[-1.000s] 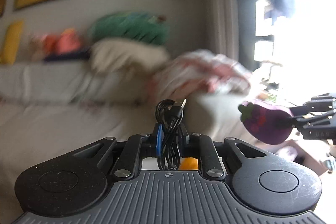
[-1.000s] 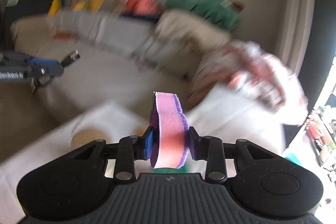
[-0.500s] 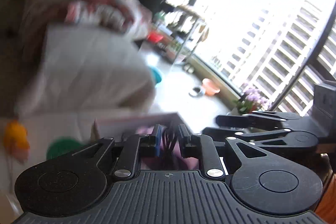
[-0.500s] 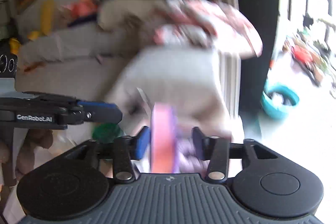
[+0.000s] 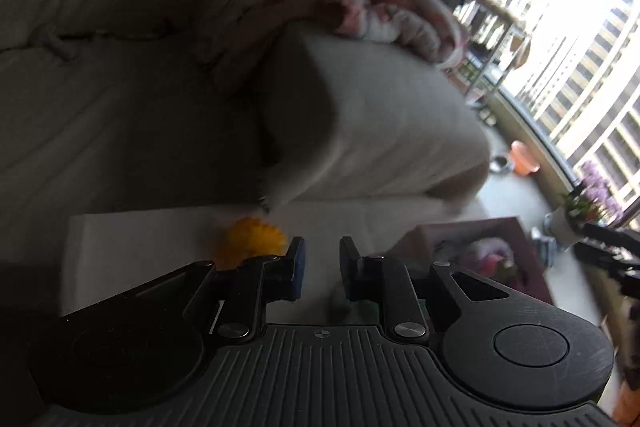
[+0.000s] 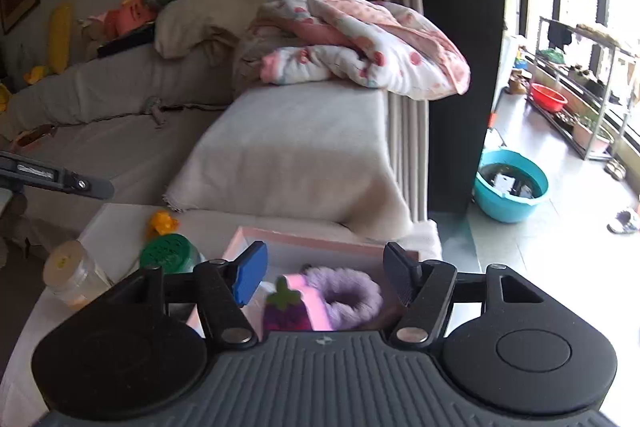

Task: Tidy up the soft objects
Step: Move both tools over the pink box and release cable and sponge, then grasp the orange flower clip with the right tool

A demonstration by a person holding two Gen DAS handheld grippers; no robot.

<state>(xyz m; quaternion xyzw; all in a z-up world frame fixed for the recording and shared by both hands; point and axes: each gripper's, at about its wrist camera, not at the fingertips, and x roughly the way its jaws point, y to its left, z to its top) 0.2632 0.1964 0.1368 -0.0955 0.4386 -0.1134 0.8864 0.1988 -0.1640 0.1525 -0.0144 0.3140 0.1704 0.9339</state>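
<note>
Right gripper [image 6: 324, 275]: jaws opening, wide apart; the plush lies between and below them, neither pad touching it.
Plush [image 6: 298, 303]: a purple eggplant-like toy with a green top and pink back, lying in the box below the right jaws (blurred).
Scrunchie [image 6: 343, 293]: fluffy, lilac, in the same box, touching the plush on its right.
Box [image 6: 280, 239]: pink-rimmed, on the near right part of the bench; in the left wrist view it shows at the right [image 5: 472, 231] with soft things inside (too blurred to name).
Left gripper [image 5: 322, 267]: jaws nearly closed with a narrow gap; nothing shows between them. It hangs above the bench, left of the box; its finger enters the right wrist view from the left edge [image 6: 60, 181].
Bench [image 6: 116, 223]: covered in white cloth, in front of the sofa.
Duck [image 6: 162, 223]: small yellow toy on the far bench, seen also just beyond the left jaws [image 5: 252, 241].
Green lid [image 6: 170, 253]: on a jar near the duck, left of the box.
Clear jar [image 6: 70, 273]: at the bench's left side.
Sofa [image 6: 120, 131]: grey, with a spotted pink blanket [image 6: 360, 47] heaped on its right arm.
</note>
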